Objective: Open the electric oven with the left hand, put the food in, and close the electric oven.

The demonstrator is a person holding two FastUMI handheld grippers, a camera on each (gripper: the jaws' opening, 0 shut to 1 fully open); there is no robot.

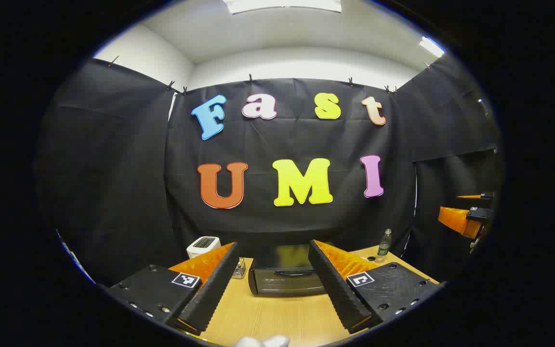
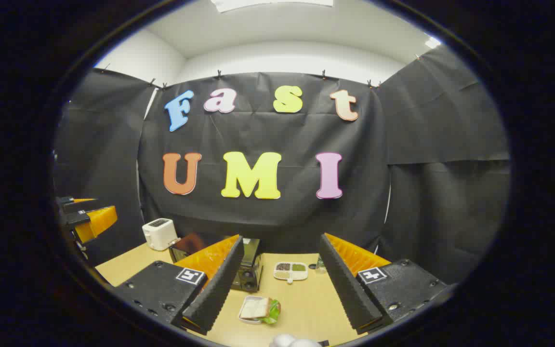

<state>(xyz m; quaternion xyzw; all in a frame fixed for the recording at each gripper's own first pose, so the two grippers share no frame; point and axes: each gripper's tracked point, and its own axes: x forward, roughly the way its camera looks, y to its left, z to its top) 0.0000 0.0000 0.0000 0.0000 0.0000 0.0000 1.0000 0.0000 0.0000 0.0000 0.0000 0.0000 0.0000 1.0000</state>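
Note:
The black electric oven point(image 1: 284, 279) stands on the wooden table point(image 1: 277, 318) with its door closed and a curved handle across the top of the door. My left gripper point(image 1: 272, 248) hovers in front of it, open, with the oven framed between its fingers and nothing held. In the right gripper view, a sandwich with green leaves lies on a small white plate point(image 2: 258, 309) near the front of the table. My right gripper point(image 2: 281, 238) is open above and behind it, empty. The oven point(image 2: 247, 270) sits to the left, partly behind one finger.
A white toaster point(image 1: 204, 246) stands left of the oven, with a small glass point(image 1: 240, 270) beside it. A bottle point(image 1: 384, 245) stands at the back right. A divided white dish point(image 2: 290, 271) with grains lies right of the oven. The other gripper point(image 1: 465, 207) hangs far right.

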